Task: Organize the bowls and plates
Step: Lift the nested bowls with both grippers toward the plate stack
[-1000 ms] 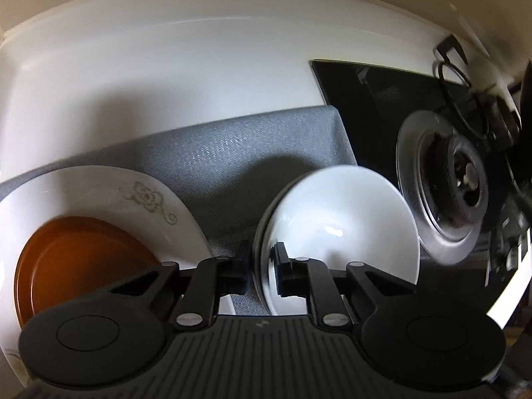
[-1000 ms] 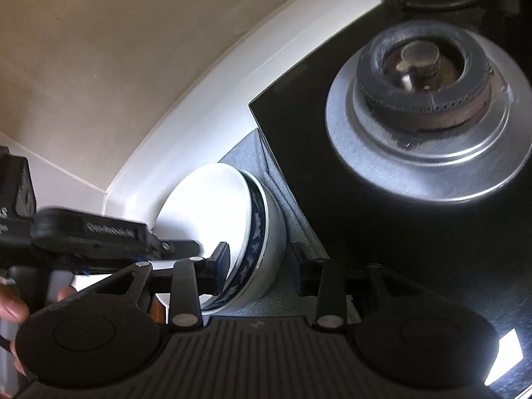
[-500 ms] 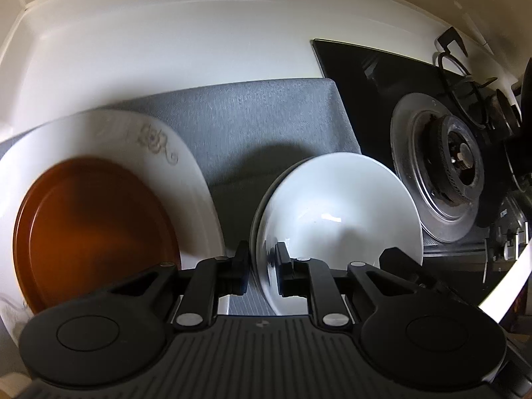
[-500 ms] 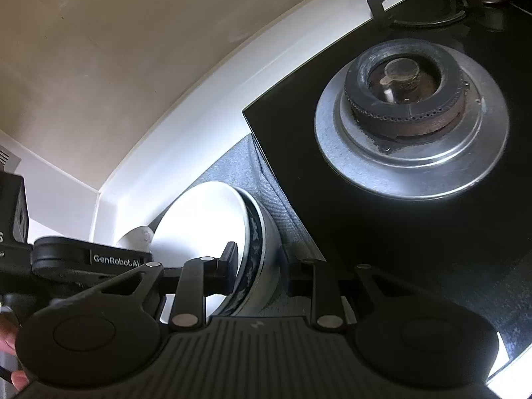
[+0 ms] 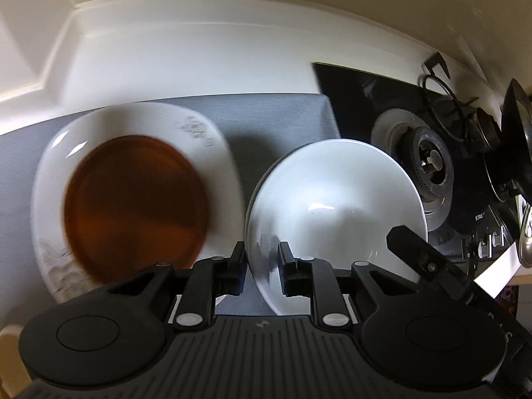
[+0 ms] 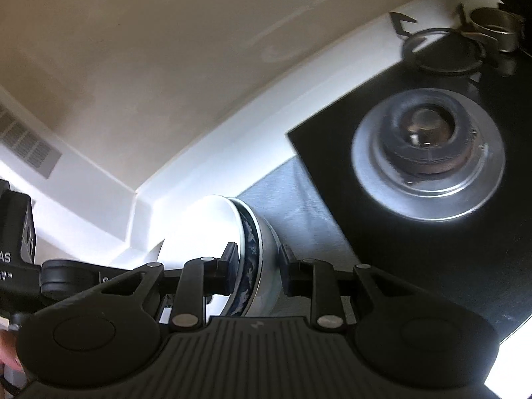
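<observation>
My left gripper (image 5: 262, 267) is shut on the rim of a white bowl (image 5: 339, 199) and holds it above the grey mat (image 5: 272, 123). The bowl nests in a blue-patterned bowl (image 6: 251, 249), whose rim my right gripper (image 6: 259, 271) is shut on from the other side. The right gripper's finger (image 5: 419, 259) shows at the white bowl's right edge. Left of the bowls, a brown plate (image 5: 136, 206) lies on a larger white plate with a floral print (image 5: 206, 139) on the mat.
A black glass hob (image 6: 415, 232) with a round burner (image 6: 429, 163) lies right of the mat. A pan support ring (image 6: 442, 50) and a metal pot (image 6: 495, 30) stand further back. A white counter edge and beige wall (image 5: 232, 6) run behind.
Both grippers have lifted the nested bowls up off the mat and pulled back. The plates and the hob now look lower and farther away. The right gripper closed onto the blue-patterned bowl's rim.
</observation>
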Motion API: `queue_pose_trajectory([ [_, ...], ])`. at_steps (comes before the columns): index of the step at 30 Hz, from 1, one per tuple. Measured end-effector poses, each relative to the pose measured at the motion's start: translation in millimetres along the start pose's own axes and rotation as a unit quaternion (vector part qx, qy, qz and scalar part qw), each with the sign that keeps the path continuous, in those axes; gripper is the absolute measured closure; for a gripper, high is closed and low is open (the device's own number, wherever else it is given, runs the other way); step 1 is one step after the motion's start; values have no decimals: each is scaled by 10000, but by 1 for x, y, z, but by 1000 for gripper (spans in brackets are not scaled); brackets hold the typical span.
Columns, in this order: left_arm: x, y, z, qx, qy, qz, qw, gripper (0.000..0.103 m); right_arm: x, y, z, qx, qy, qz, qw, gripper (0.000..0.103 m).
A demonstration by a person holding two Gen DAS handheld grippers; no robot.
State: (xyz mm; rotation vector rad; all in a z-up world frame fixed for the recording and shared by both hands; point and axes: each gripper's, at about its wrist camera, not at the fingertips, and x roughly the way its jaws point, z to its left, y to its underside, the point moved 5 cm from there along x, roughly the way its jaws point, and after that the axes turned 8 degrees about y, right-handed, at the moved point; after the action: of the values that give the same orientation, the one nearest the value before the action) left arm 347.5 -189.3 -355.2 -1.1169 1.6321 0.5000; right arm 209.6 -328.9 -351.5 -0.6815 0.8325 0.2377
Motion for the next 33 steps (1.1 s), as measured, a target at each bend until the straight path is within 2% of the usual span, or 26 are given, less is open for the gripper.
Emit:
queue_pose_trajectory([
  [7, -42, 23, 36, -449, -161, -30, 9989, 81, -5, 15, 41, -252, -383, 275, 9986, 74],
  [13, -84, 41, 79, -718, -408, -224, 9963, 82, -5, 41, 87, -441, -715, 587, 9947, 74],
  [22, -145, 92, 158, -1210, -594, -268, 9905, 81, -7, 102, 163, -1140, -1260, 1192, 9782, 75],
  [27, -156, 123, 199, -1567, -743, -180, 9847, 81, -3, 142, 199, -1706, -1320, 1499, 9649, 75],
  [33, -152, 149, 231, -1833, -721, -124, 9803, 80, 11, 173, 218, -1999, -1289, 1821, 9541, 75],
])
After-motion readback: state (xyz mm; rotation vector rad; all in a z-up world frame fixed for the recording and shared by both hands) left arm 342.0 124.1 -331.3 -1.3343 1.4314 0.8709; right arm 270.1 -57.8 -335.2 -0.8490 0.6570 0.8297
